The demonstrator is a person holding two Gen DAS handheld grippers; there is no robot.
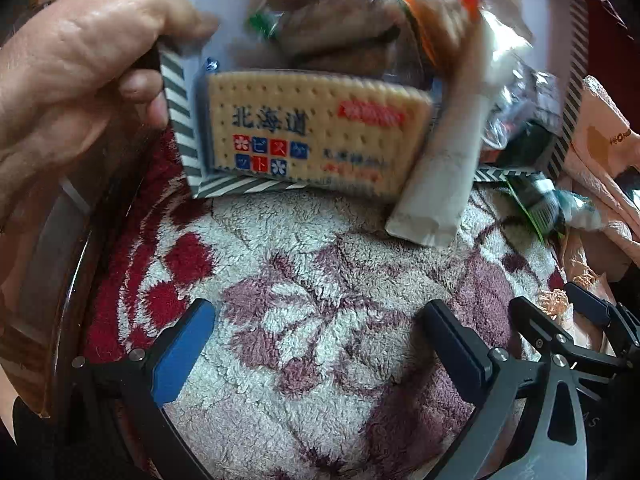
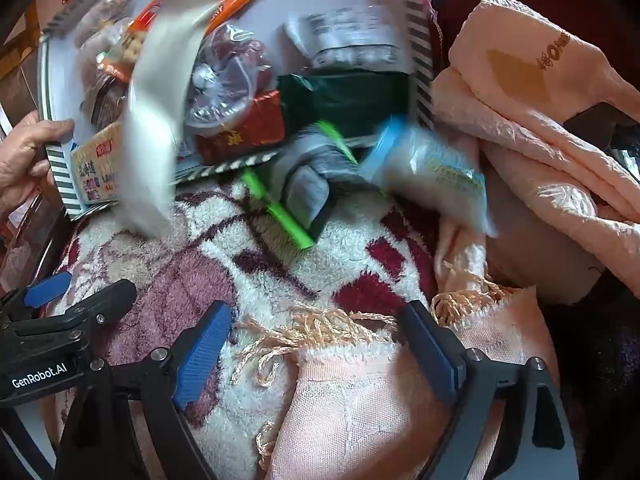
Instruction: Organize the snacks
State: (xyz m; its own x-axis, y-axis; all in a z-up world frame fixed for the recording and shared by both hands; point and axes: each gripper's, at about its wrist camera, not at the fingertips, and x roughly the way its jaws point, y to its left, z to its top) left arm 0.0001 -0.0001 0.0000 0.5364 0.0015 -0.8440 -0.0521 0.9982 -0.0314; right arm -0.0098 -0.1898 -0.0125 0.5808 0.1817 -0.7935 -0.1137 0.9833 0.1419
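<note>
Tipping striped tray point(image 1: 176, 92), snack packets point(image 1: 316, 136) sliding, hand point(image 1: 76, 68) gripping

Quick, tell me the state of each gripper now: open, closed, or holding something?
Left gripper: jaws open, holding nothing.
Right gripper: jaws open, holding nothing.

Setting: a home, most likely a living or sleeping area. Evidence: a fluffy pile blanket point(image 1: 320, 300) in white, mauve and dark red with a floral pattern covers the ground of both views. A soft peach-pink throw point(image 2: 540, 120) with a knotted fringe lies crumpled beside it. Household snack packets, among them a wrapped biscuit pack point(image 1: 316, 136), spill from a striped-edged box point(image 1: 178, 120) tilted by a bare hand point(image 1: 76, 80). Dark wooden furniture shows at the left edge.
</note>
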